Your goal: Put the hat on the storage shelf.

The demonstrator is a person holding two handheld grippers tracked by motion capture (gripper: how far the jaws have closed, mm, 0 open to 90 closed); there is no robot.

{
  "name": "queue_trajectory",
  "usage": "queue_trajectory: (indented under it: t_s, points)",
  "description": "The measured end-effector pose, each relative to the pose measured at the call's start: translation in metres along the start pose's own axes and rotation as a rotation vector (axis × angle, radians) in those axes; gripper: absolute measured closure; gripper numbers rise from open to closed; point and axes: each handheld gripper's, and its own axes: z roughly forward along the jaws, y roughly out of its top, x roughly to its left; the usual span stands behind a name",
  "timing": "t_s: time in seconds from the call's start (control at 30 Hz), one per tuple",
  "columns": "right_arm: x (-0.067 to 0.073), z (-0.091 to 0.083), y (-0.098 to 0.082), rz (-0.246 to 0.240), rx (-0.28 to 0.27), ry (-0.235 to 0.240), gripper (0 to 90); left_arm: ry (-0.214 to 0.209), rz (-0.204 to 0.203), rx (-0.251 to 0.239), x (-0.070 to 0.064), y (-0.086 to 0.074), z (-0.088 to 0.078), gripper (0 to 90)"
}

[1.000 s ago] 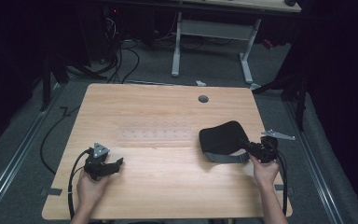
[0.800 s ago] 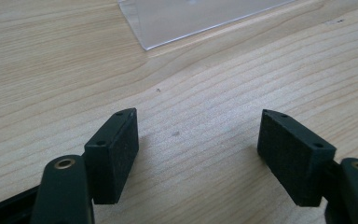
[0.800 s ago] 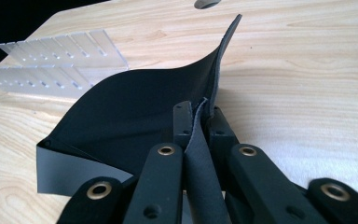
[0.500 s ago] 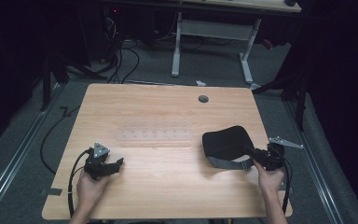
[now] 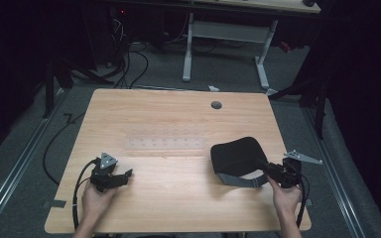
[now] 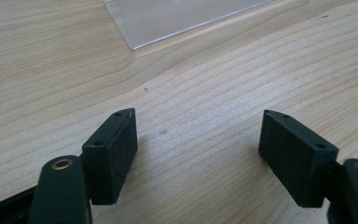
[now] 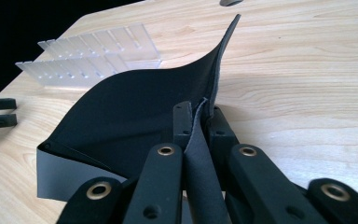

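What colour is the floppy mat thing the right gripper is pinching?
The mat is black on top with a grey underside, clearest in the right gripper view.

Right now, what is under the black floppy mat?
Its lifted corner, pinched in the right gripper, shows the black mat's grey underside and bare wooden table. Whatever lies under the flat part is covered.

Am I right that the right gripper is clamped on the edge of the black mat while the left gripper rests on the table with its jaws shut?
Not quite: the left gripper rests on the table with its jaws open and empty, as the left gripper view shows. The right gripper is indeed clamped on the black mat's edge.
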Motion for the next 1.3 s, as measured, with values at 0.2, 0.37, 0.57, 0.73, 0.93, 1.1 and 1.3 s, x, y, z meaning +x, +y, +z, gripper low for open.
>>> queue_trajectory:
  t_s: [0.2,0.37,0.57,0.73,0.93,1.1,1.3]
  points:
    - [0.013,0.002,-0.005,-0.018,0.002,0.019,86.0,-0.003,0.006,0.006,0.0,0.0,0.0,26.1]
    - [0.019,0.004,-0.007,-0.016,0.008,0.038,86.0,-0.002,0.008,0.011,0.0,-0.001,0.0,24.7]
    - [0.027,0.006,-0.008,-0.018,0.013,0.063,86.0,-0.014,0.017,0.011,-0.001,-0.001,-0.004,23.1]
    - [0.033,0.01,-0.008,-0.021,0.017,0.081,86.0,-0.054,0.021,-0.002,-0.006,0.001,-0.01,22.2]
    - [0.043,0.015,-0.007,-0.03,0.025,0.105,86.0,-0.106,0.03,-0.004,-0.019,0.003,-0.015,18.1]
    - [0.049,0.018,-0.006,-0.04,0.024,0.121,86.0,-0.176,0.063,-0.011,-0.038,0.004,-0.022,17.6]
    - [0.055,0.021,-0.004,-0.051,0.029,0.13,86.0,-0.234,0.098,-0.006,-0.056,0.001,-0.026,17.5]
